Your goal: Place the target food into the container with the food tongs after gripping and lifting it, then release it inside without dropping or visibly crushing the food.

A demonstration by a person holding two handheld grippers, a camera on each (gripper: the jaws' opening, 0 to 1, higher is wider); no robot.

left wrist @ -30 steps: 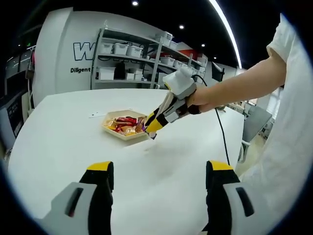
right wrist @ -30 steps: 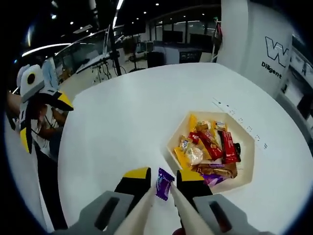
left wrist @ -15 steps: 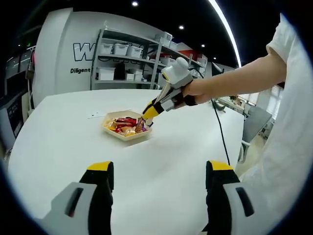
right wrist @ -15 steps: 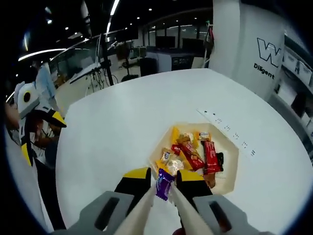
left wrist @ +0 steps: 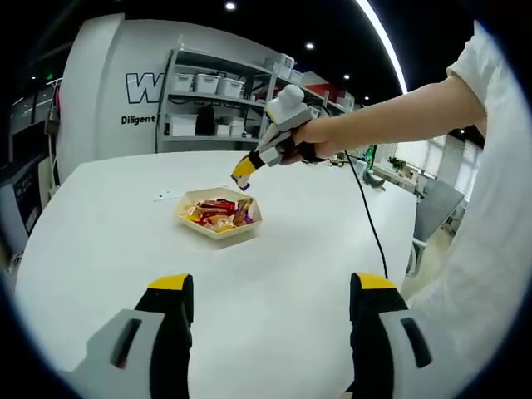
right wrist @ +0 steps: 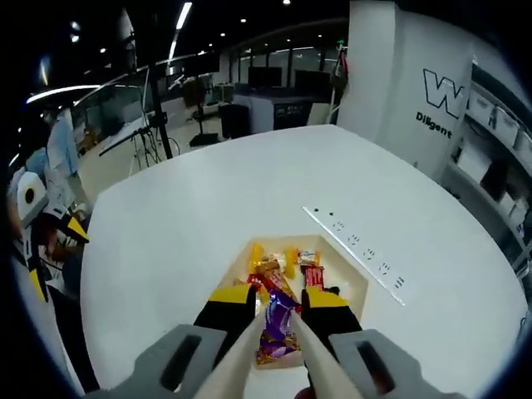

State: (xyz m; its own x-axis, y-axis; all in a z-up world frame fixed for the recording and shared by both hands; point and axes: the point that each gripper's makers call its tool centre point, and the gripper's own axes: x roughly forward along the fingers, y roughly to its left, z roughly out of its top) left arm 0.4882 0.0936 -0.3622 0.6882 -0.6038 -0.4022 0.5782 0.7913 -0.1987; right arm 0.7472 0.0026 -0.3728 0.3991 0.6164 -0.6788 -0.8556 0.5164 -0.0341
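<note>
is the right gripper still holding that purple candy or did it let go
It cannot be told: the purple candy lies between the right gripper's tongs, above the container.

It looked like a lab or open-plan workplace: metal shelving [left wrist: 218, 100] held white storage bins, a logo wall [right wrist: 439, 91] stood nearby, and desks with monitors [right wrist: 274, 83] sat under ceiling strip lights [left wrist: 378, 41].

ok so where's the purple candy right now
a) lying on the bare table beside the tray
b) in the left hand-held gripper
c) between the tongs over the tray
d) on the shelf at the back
c: in the right gripper view the purple candy sits between the tongs on the right hand-held gripper, directly over the tray of sweets.
</note>
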